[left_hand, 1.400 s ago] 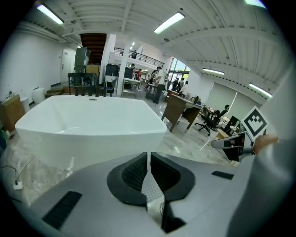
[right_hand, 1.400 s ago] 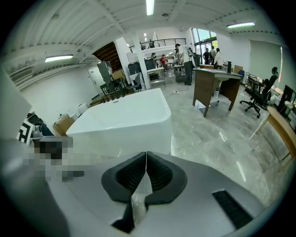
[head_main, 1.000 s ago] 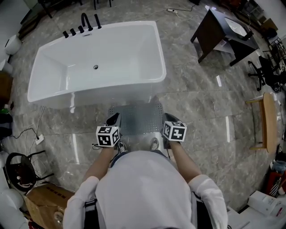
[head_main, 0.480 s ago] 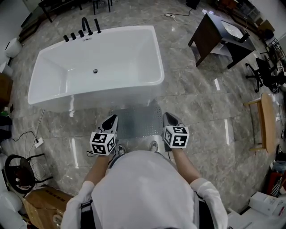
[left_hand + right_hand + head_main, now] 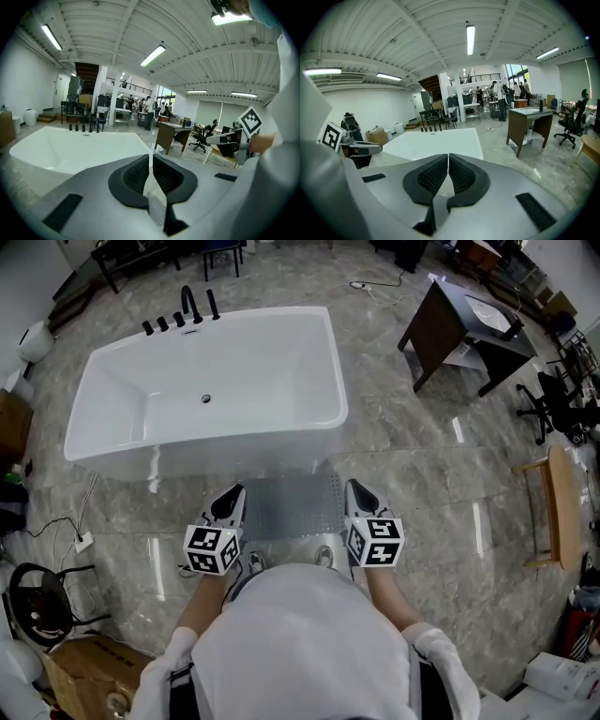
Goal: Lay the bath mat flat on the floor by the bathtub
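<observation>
The left claw (image 5: 232,501) is pressed tight on the left edge of the bath mat (image 5: 292,505). In the left gripper view a thin pale strip dotted with small holes sits pinched between its jaws. The mat is a grey sheet, perforated all over in neat rows. It is stretched between the two claws just before the near wall of the white bathtub (image 5: 234,448) (whether its lower edge touches the floor (image 5: 422,474) cannot be told). The right claw (image 5: 359,495) is likewise shut on the mat's right edge, and grey sheet shows below its jaws in the right gripper view.

At far left stands a cardboard box (image 5: 80,667), and a black faucet set (image 5: 183,310) sits at the tub's far rim. The person's shoes (image 5: 323,547) are just under the mat's near edge. Well apart to the right are a dark counter (image 5: 450,315), an office chair (image 5: 553,395) and a wooden stool (image 5: 561,493). Straight ahead of the mat there is only the tub's wall
</observation>
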A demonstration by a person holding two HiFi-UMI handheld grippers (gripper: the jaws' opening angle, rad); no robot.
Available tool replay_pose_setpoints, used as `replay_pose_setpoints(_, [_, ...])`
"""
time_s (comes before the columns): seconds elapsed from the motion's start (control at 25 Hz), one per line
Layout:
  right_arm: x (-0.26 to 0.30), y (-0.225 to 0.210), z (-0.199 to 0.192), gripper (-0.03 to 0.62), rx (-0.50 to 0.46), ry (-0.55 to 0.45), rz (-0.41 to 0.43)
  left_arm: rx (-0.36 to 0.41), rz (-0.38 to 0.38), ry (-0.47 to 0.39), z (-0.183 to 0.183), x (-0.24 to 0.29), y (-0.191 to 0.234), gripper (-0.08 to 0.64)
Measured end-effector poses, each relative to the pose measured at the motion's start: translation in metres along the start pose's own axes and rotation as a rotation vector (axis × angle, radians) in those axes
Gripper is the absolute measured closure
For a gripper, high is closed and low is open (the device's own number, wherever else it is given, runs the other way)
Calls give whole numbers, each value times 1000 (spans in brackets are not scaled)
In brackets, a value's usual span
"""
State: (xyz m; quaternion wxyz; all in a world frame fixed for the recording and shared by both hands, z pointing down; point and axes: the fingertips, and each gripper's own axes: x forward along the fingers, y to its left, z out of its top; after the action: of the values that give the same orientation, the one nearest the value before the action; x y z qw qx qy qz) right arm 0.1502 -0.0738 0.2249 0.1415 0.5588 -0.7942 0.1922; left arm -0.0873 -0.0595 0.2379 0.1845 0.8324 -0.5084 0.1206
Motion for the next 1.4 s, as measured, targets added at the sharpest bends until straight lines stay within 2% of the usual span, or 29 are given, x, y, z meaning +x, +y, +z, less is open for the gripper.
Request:
replay_pose_setpoints(0.2, [-14,9,20,560,-1,-53,17,16,-5,-62,23,-15,-7,511])
replay_pose_setpoints(0.4, [-25,14,45,560,5,-132,28,40,-45,-113,43,-24,-17,511])
replay_pose_setpoints(0.56, [-27,17,53,560,7,-164,26,60,-64,-155,56,-26,-19,511])
replay_pose_setpoints(0.76, [-33,26,58,560,-3,-192,65,56,-82,-228,70,-34,-25,511])
replay_pose_setpoints(0.92, [-33,31,62,560,-16,-190,95,32,-66,-255,79,-37,-23,511])
replay_pose_setpoints(1.2, [-34,34,70,561,14,-224,124,61,-43,-254,86,-41,-20,511])
replay_pose_setpoints(1.4, [-34,27,74,563,-8,-229,79,66,-30,-264,88,-44,-17,511])
